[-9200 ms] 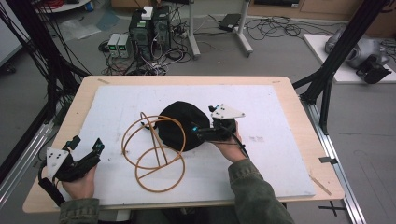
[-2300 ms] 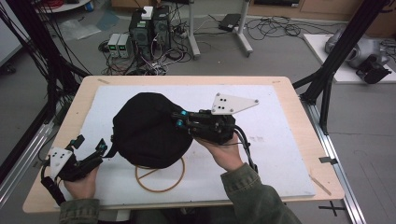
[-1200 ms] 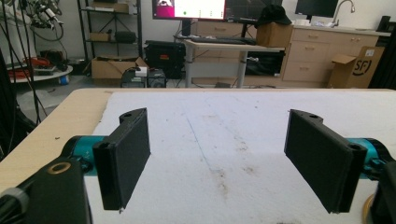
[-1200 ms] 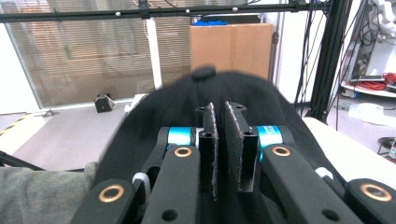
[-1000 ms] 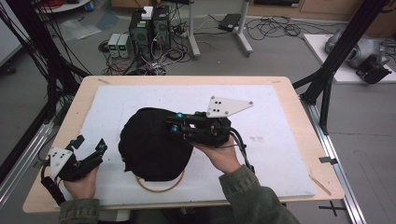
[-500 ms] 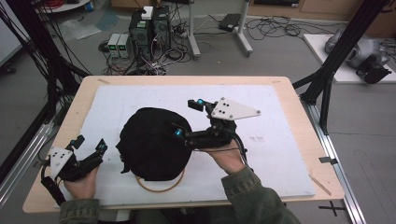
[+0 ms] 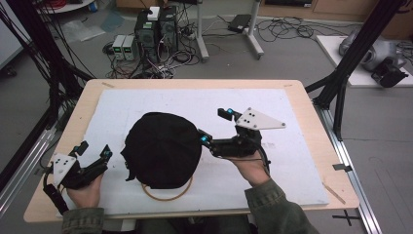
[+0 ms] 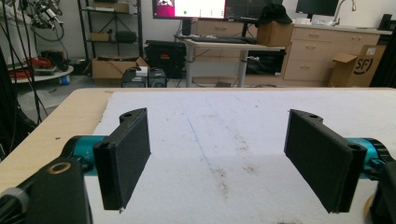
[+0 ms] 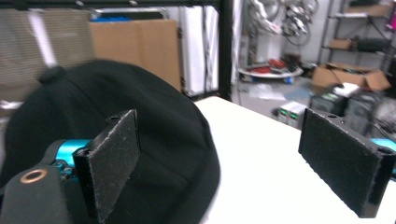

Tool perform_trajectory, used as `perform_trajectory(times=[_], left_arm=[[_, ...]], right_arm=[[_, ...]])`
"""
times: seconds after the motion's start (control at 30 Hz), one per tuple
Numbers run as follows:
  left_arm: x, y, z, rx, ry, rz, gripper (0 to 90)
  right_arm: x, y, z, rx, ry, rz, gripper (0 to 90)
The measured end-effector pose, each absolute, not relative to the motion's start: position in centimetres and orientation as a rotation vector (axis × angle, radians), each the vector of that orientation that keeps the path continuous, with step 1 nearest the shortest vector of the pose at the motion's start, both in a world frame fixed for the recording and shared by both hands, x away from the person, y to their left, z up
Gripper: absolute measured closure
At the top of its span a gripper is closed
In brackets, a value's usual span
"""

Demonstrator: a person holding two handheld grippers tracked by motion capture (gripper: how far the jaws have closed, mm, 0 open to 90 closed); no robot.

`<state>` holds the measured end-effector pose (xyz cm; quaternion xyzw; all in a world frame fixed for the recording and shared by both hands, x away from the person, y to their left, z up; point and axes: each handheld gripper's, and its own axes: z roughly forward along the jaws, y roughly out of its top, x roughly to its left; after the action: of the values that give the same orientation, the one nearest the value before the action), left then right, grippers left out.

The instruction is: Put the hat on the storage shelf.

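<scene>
The black cap (image 7: 163, 148) sits draped over a wire stand (image 7: 168, 194) near the middle of the white mat (image 7: 160, 100) on the bench (image 7: 92, 95); only a curved section of the stand's base ring is visible below the cap's near edge, so how squarely the cap rests on the frame cannot be told. The right gripper (image 7: 213, 127) is positioned just beside the cap's right side with its jaws spread wide and nothing between them; in the right gripper view the cap (image 9: 140, 135) lies behind and beside one jaw, close enough that contact cannot be ruled out. The left gripper (image 7: 92, 150) rests near the bench's left edge, apart from the cap, jaws also spread and empty, and looks out across bare mat (image 8: 224, 140). The principal hazard is judged to be a snag: if the right gripper moves off while a jaw catches the fabric, the cap may be dragged off the stand or left crooked. A second hazard is a tip-over, since the frame appears light and a sideways nudge from either gripper could topple it. Soft fabric may also sag off an uneven seat.
</scene>
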<state>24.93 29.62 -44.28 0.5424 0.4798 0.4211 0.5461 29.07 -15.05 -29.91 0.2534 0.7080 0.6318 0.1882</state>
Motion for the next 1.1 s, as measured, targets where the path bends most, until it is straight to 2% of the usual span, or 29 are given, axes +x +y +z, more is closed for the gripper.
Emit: perform_trajectory(times=[1.1], left_arm=[[24.9,29.5,-44.3,1.284,1.14,0.996,22.7]], right_arm=[[30.0,-25.3,-37.6,1.013,1.696,1.635,11.9]])
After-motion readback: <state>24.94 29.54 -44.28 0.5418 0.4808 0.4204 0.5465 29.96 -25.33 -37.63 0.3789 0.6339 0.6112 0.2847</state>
